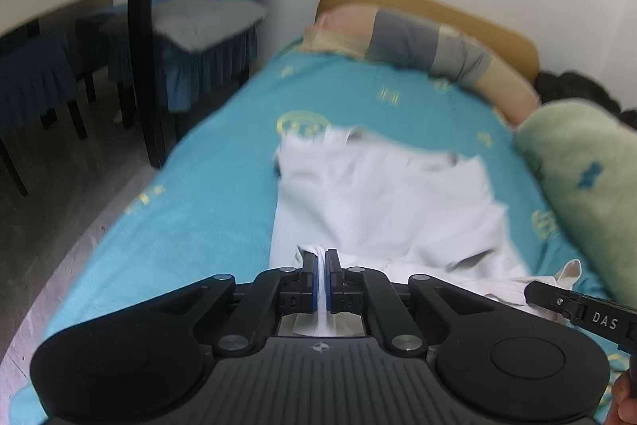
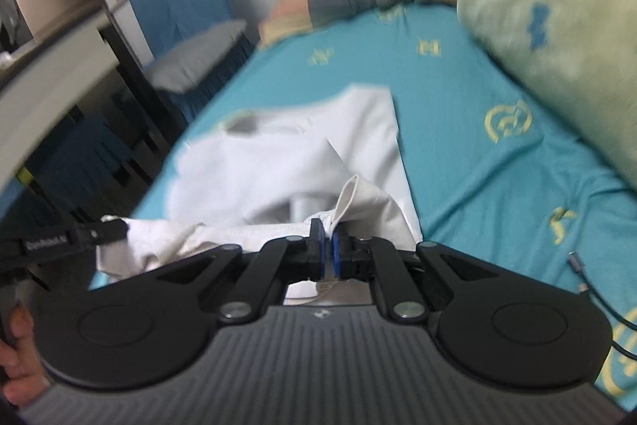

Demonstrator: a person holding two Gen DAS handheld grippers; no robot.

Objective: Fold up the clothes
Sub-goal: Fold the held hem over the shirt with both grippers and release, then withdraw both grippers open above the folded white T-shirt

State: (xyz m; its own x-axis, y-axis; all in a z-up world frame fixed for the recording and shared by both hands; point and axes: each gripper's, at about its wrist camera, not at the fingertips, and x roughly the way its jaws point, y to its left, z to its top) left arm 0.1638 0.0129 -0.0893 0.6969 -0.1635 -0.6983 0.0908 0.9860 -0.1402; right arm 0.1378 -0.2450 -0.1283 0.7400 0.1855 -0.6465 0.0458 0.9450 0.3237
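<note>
Teal bedsheet [image 1: 199,194]; blue-covered chair [image 1: 199,6] beside

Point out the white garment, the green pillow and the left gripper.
white garment [image 1: 382,202], left wrist view, on its flat middle.
green pillow [image 2: 557,38], right wrist view, on its broad face.
left gripper [image 1: 321,259], left wrist view, between its fingertips.

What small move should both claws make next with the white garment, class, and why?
Probably carry the near edge forward toward the collar end. The left claw and the right claw are each shut on the white garment, which otherwise lies flat on the teal sheet.
</note>
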